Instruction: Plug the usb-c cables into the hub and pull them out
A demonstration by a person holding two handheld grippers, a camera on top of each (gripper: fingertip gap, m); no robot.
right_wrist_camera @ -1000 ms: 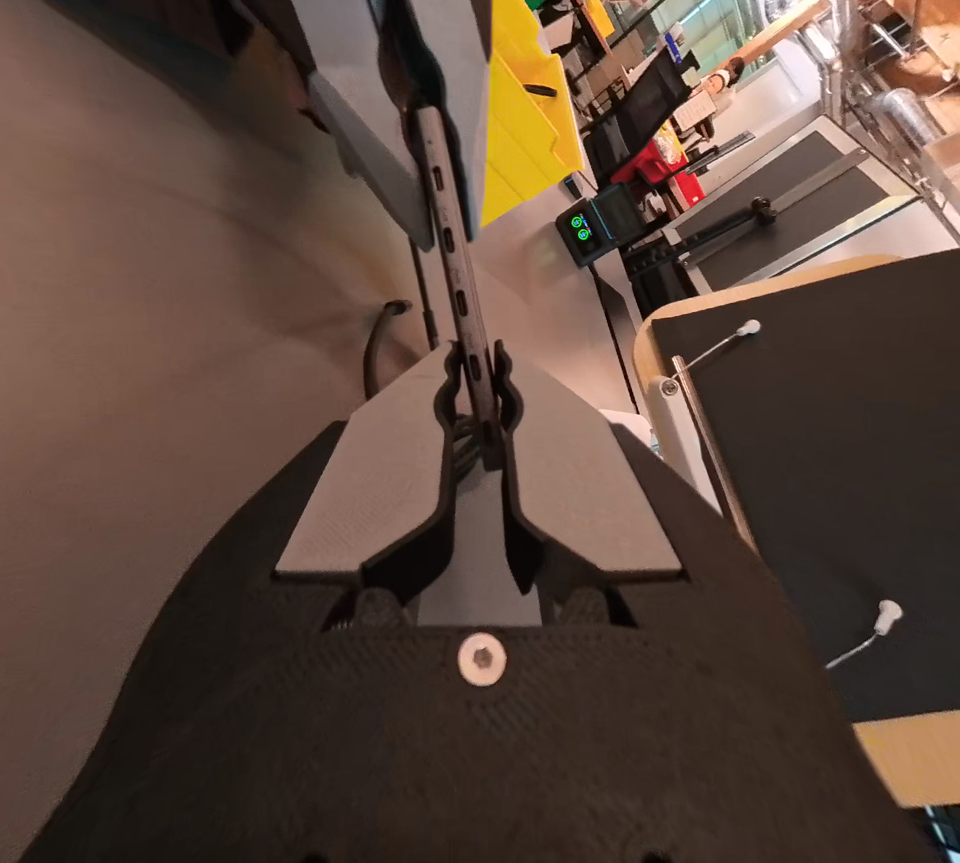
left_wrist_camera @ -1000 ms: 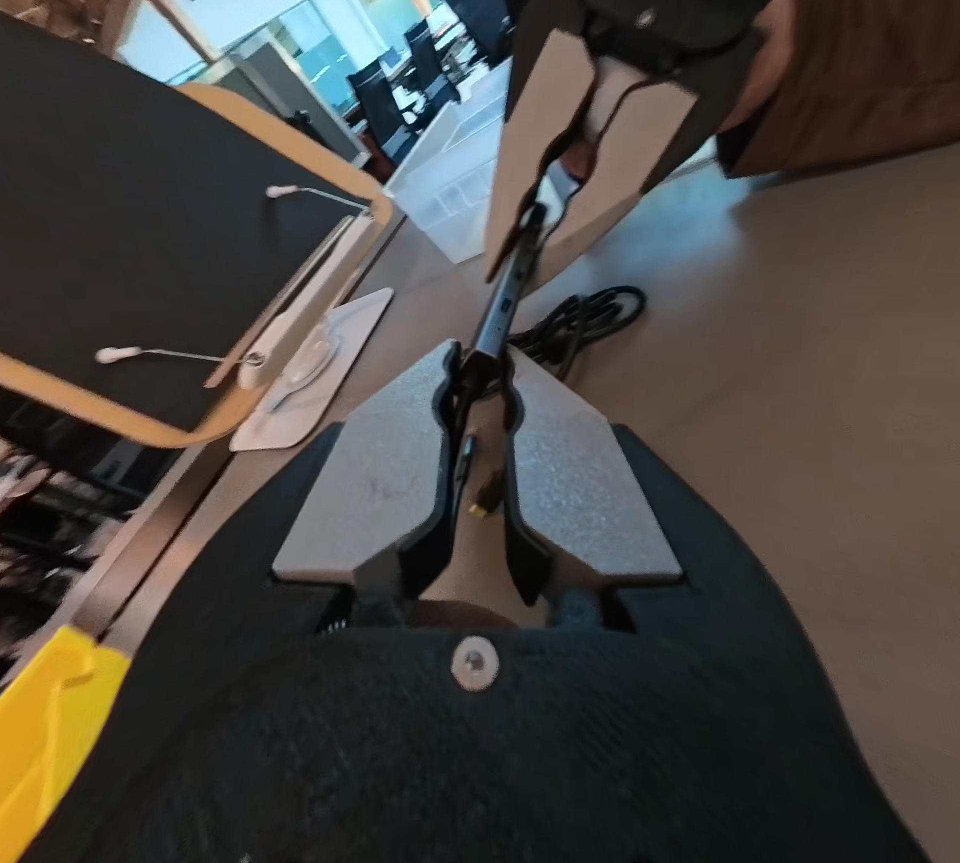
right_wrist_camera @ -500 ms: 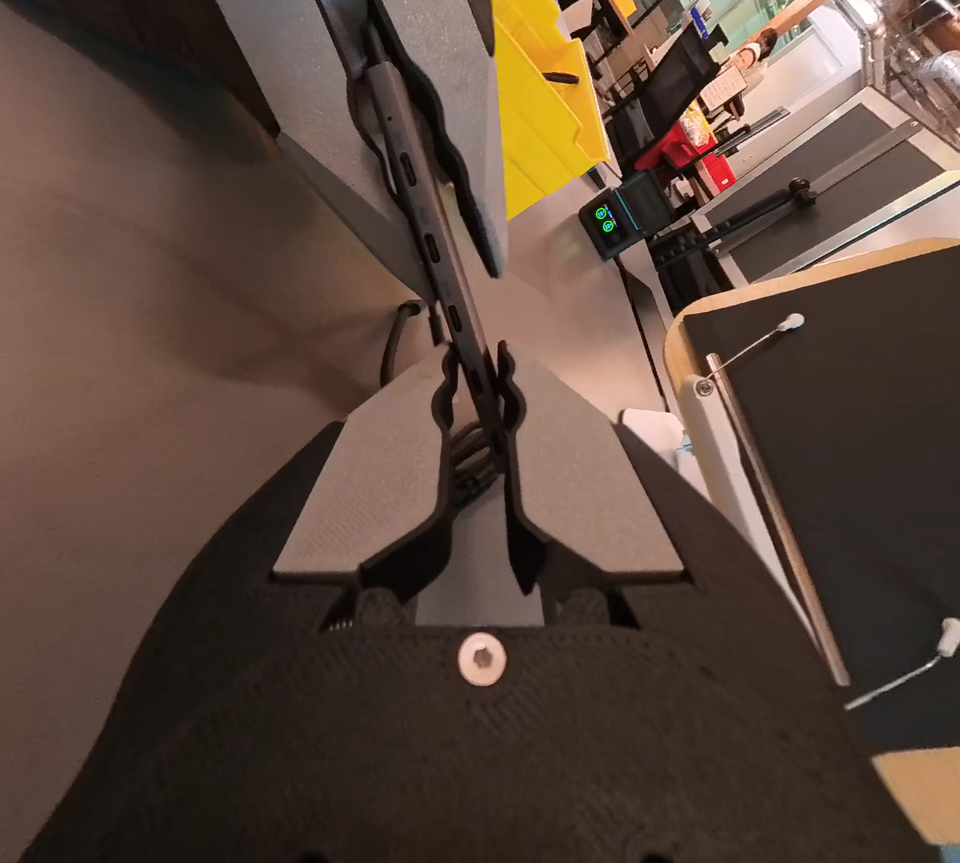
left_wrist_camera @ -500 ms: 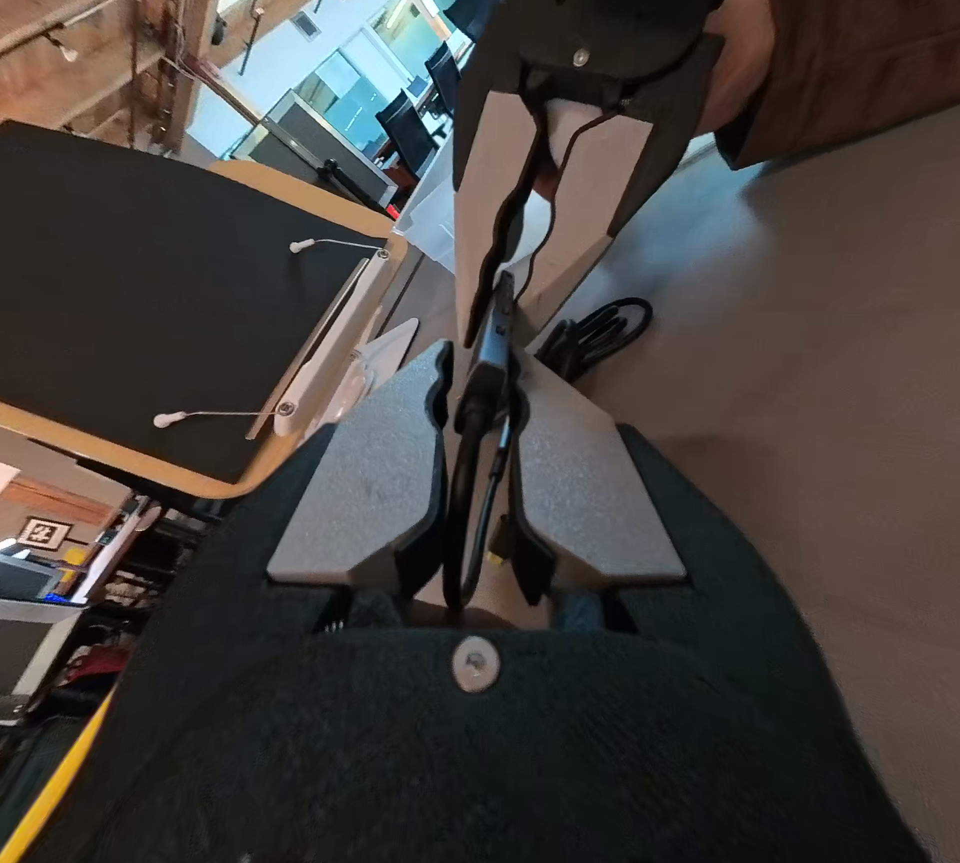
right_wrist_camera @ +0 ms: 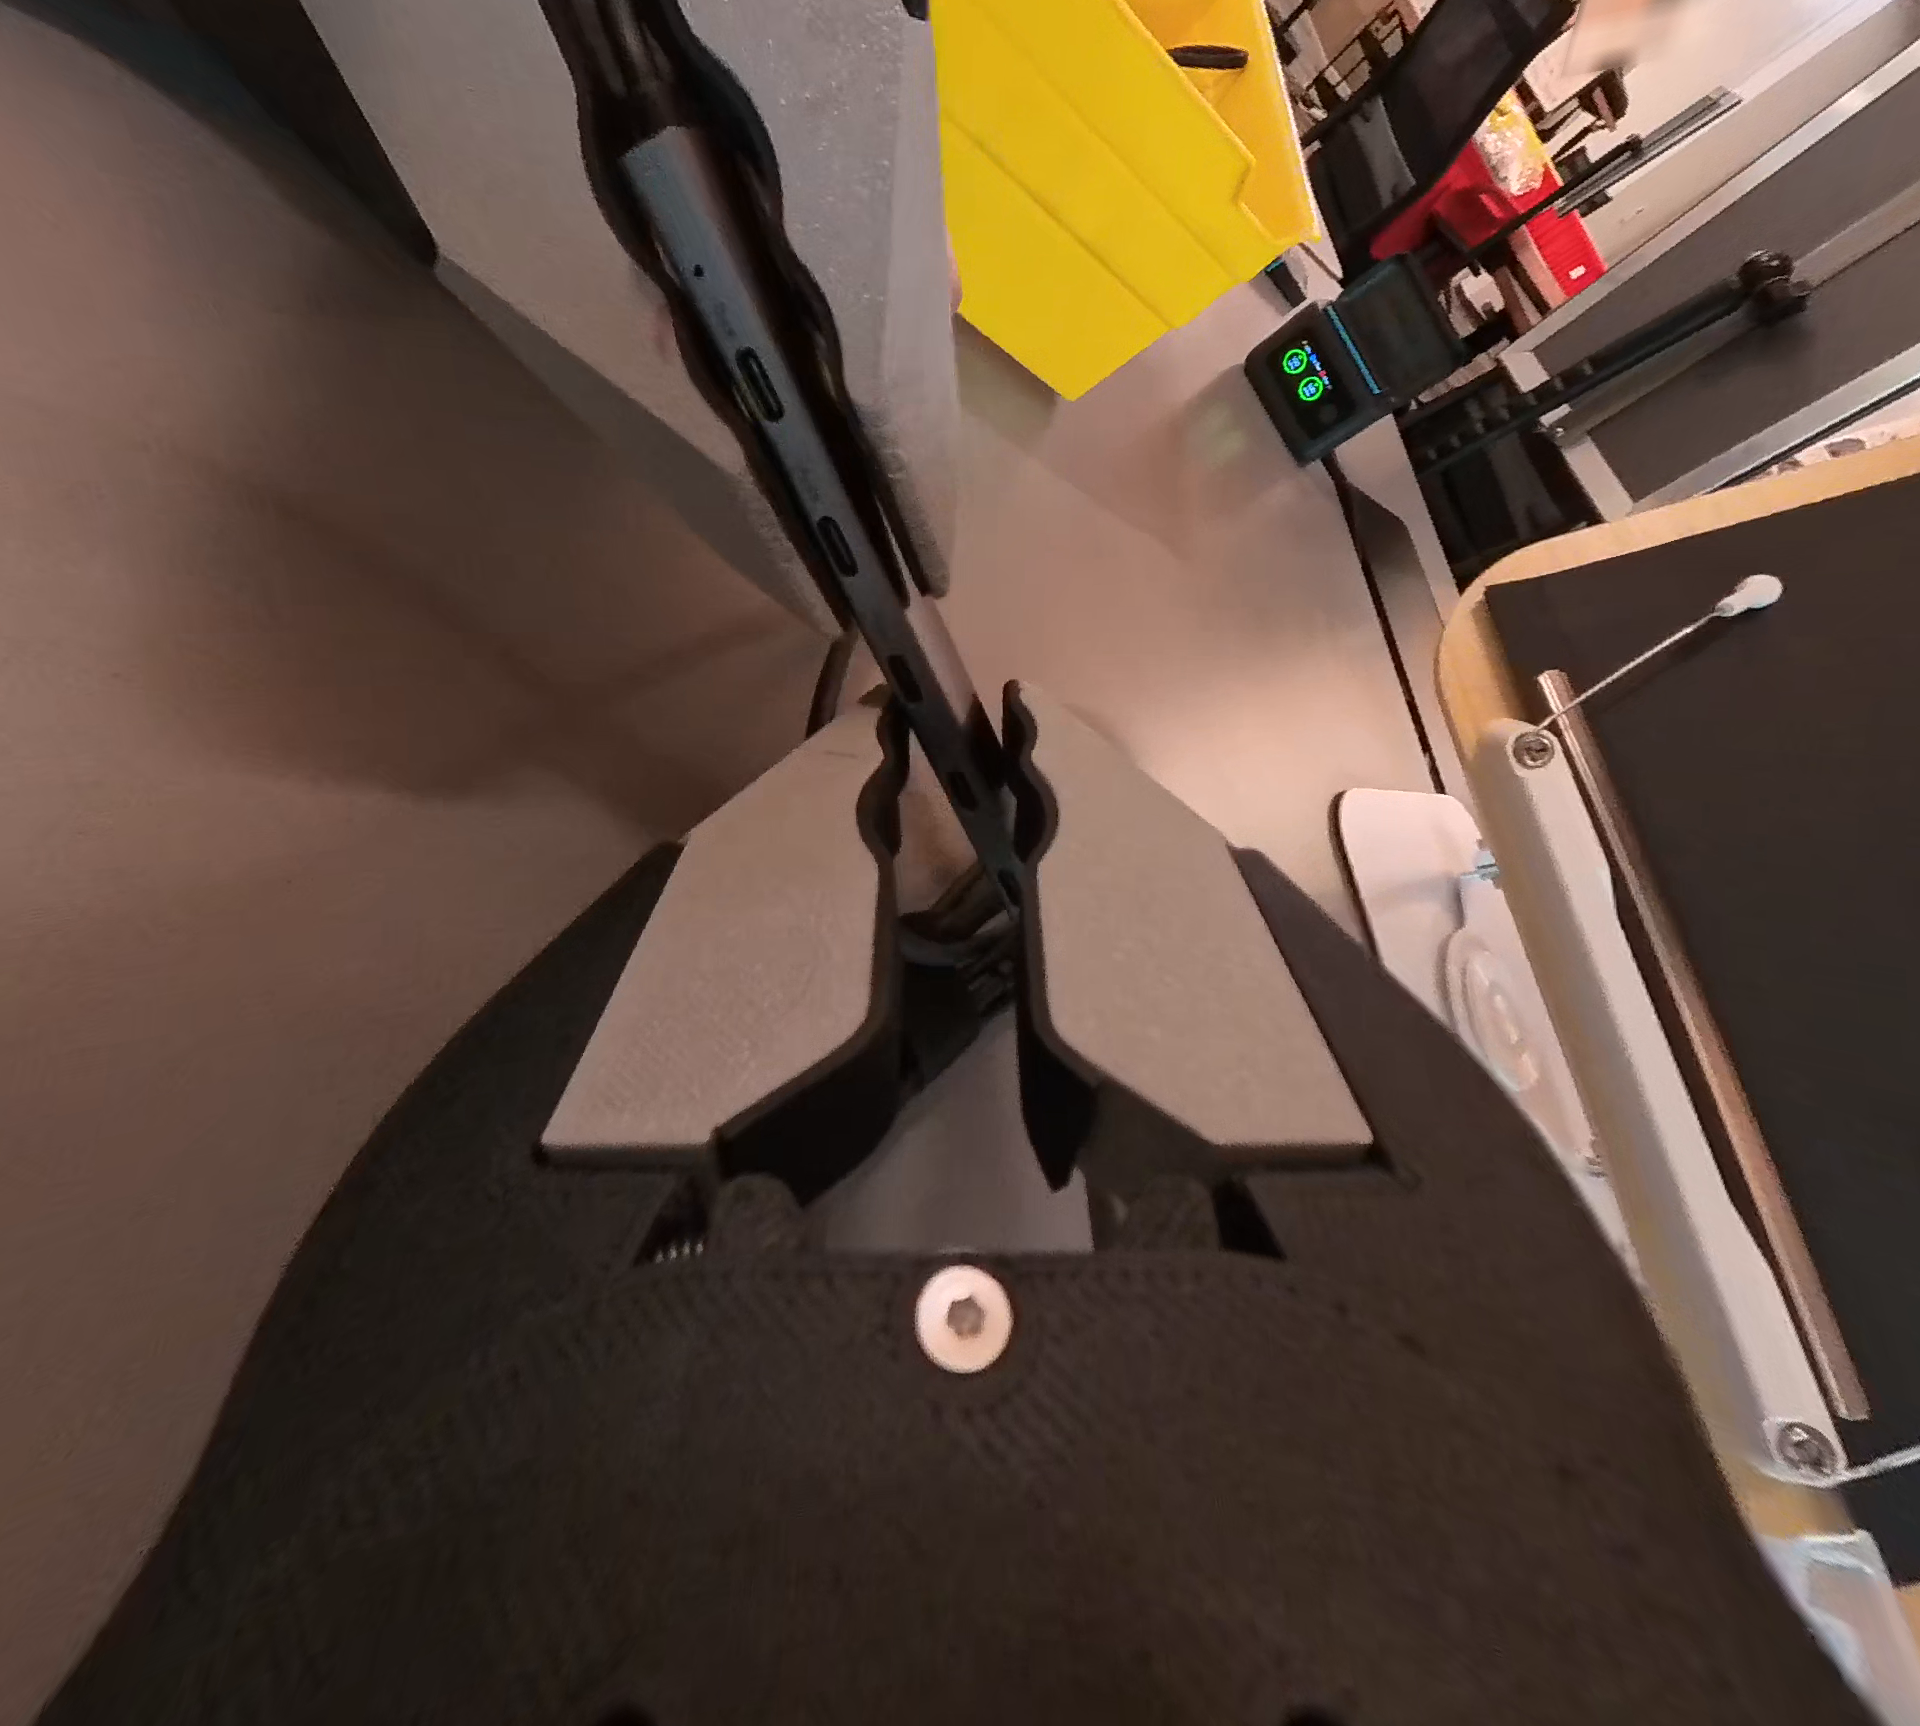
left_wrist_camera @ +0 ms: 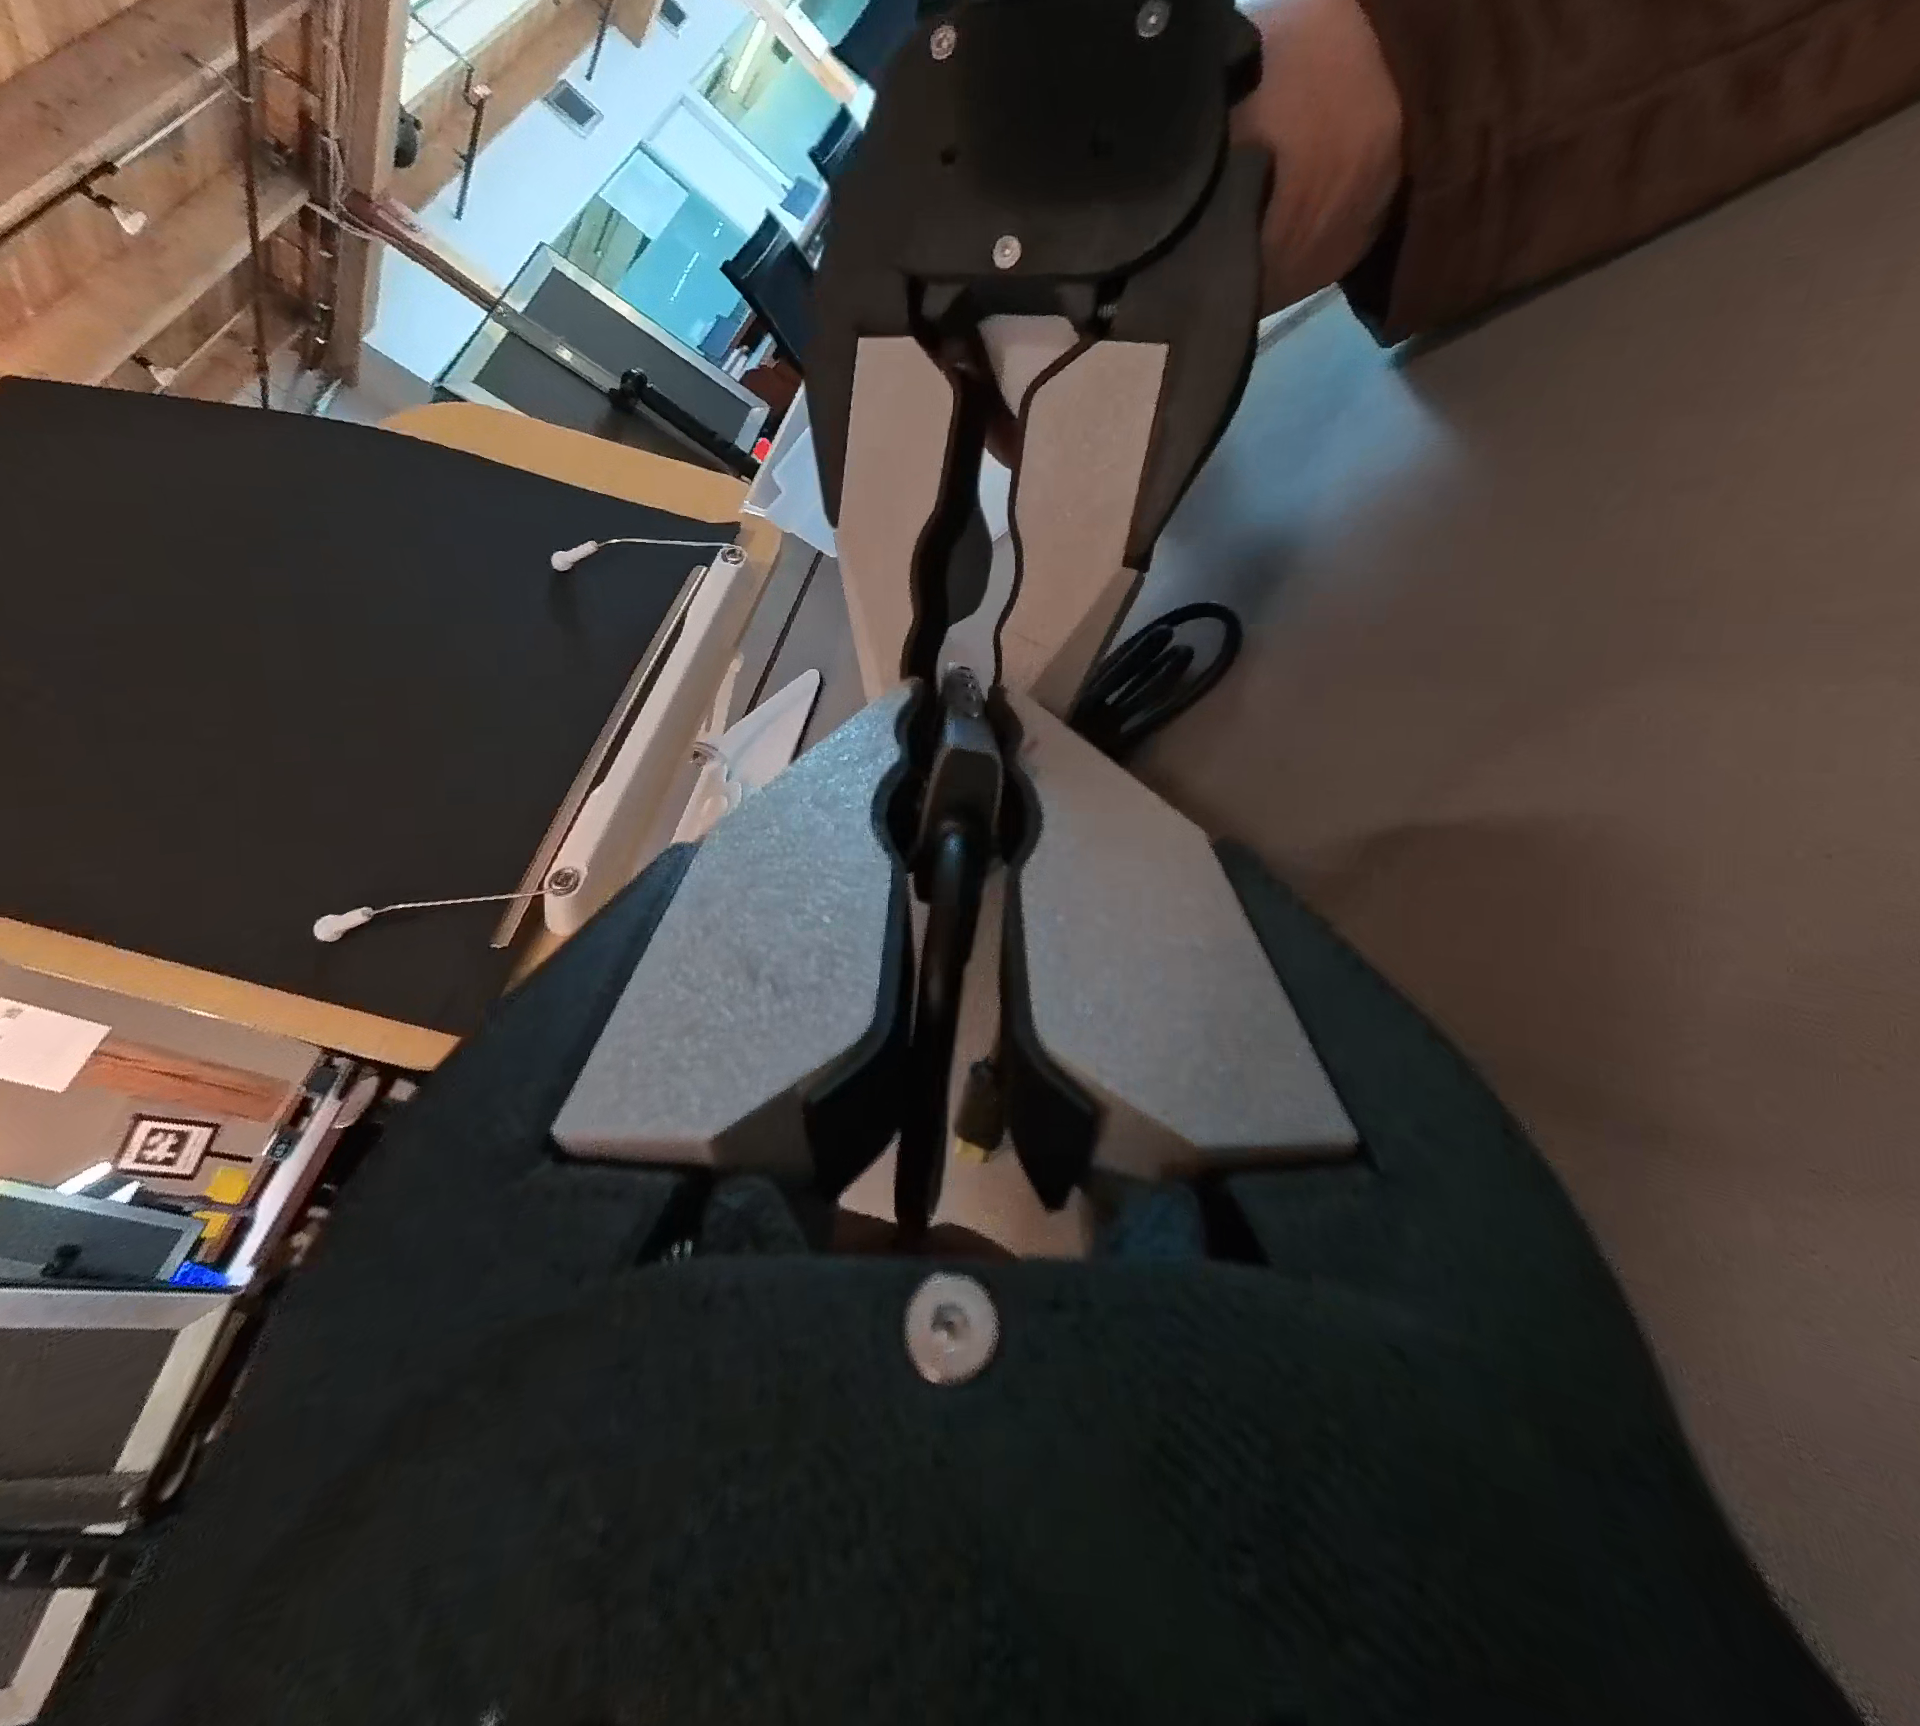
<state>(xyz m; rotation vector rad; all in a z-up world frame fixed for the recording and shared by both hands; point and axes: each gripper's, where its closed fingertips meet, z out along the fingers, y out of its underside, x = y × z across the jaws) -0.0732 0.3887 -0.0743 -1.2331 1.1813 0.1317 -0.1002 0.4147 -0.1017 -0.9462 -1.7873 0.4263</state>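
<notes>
A slim grey USB-C hub (right_wrist_camera: 769, 409) with a row of ports is held off the table between both grippers. My left gripper (left_wrist_camera: 961, 720) is shut on its cable end (left_wrist_camera: 966, 767); the hub's black lead runs back between the fingers. My right gripper (right_wrist_camera: 951, 720) is shut on the opposite end. The two sets of fingertips nearly meet, facing each other. A loose USB-C plug (left_wrist_camera: 982, 1120) with an orange tip hangs between my left fingers. A coiled black cable (left_wrist_camera: 1164, 668) lies on the table beside the right gripper (left_wrist_camera: 956, 663).
A black board with a tan edge (left_wrist_camera: 312, 689) stands at the table's side, above a white pad (right_wrist_camera: 1403, 866). Yellow bins (right_wrist_camera: 1091, 118) and a small device with a green-lit screen (right_wrist_camera: 1340, 367) sit beyond. A hand and brown sleeve (left_wrist_camera: 1558, 66) hold the right gripper.
The two grippers have closed in on each other. More of the hub now sits between the left fingers, so little of it shows between them. Both views have tilted upward.
</notes>
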